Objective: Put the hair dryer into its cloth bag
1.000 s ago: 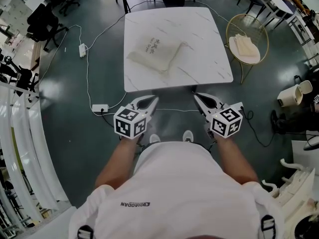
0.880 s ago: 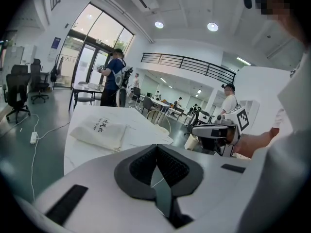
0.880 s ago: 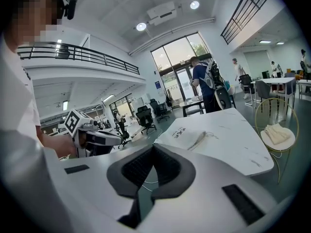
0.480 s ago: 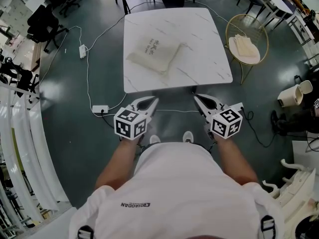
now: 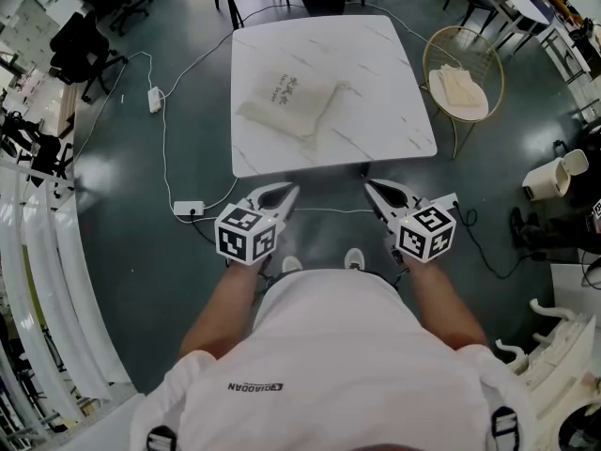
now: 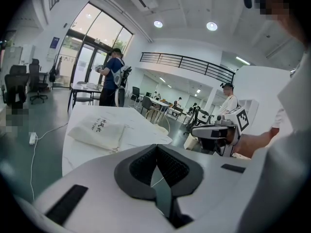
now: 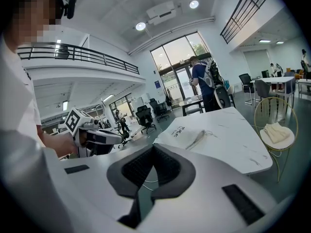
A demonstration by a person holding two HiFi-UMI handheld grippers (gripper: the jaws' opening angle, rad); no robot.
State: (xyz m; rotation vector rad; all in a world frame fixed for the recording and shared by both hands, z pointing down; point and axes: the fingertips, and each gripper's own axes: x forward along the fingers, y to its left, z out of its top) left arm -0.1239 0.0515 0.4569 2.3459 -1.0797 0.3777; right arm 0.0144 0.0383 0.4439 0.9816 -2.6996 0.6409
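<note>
A cream cloth bag (image 5: pixel 293 103) with dark print lies flat on the white marble table (image 5: pixel 376 111), left of its middle. It also shows in the left gripper view as the bag (image 6: pixel 99 131) and in the right gripper view as the bag (image 7: pixel 187 134). No hair dryer shows in any view. My left gripper (image 5: pixel 289 192) and right gripper (image 5: pixel 371 186) hang side by side just short of the table's near edge, over the floor. Both are shut with nothing between the jaws: left gripper (image 6: pixel 156 147), right gripper (image 7: pixel 153 147).
A gold wire chair (image 5: pixel 463 83) with a folded cloth on its seat stands right of the table. Cables and a power strip (image 5: pixel 188 205) lie on the floor to the left. A person (image 6: pixel 111 79) stands beyond the table's far side, near dark chairs.
</note>
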